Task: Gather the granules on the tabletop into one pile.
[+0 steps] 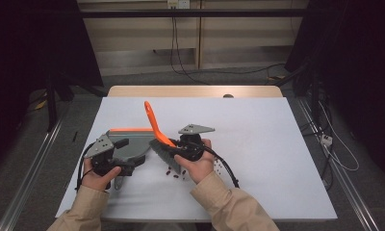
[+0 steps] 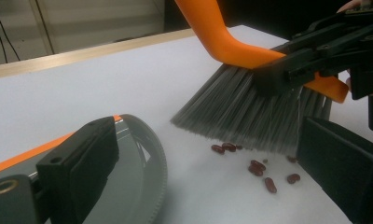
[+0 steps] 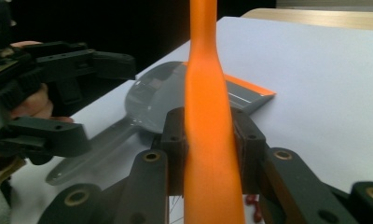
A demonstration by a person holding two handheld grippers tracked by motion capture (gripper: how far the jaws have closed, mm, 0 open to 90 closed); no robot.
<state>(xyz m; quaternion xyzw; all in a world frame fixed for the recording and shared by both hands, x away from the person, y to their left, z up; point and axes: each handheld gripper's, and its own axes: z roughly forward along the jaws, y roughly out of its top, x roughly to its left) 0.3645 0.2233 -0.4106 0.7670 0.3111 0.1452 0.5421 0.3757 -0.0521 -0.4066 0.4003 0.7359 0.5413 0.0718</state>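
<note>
Nearest my lens in the right gripper view: the right gripper, its jaws pressed against both sides of the orange brush handle, which rises upright between them.

Item, hand brush: orange handle tilted up and away from me, grey bristles fanned down to the white table top.

Item, red kidney beans: a loose scatter on the table just at and before the bristle tips.

Item, dustpan: grey, with an orange front lip, lying flat just left of the brush, its toothed rim near the beans.

Item, left gripper: I see its jaws spread wide, one over the dustpan, one beside the beans, gripping nothing.

Both grippers are held by hands in tan sleeves.
</note>
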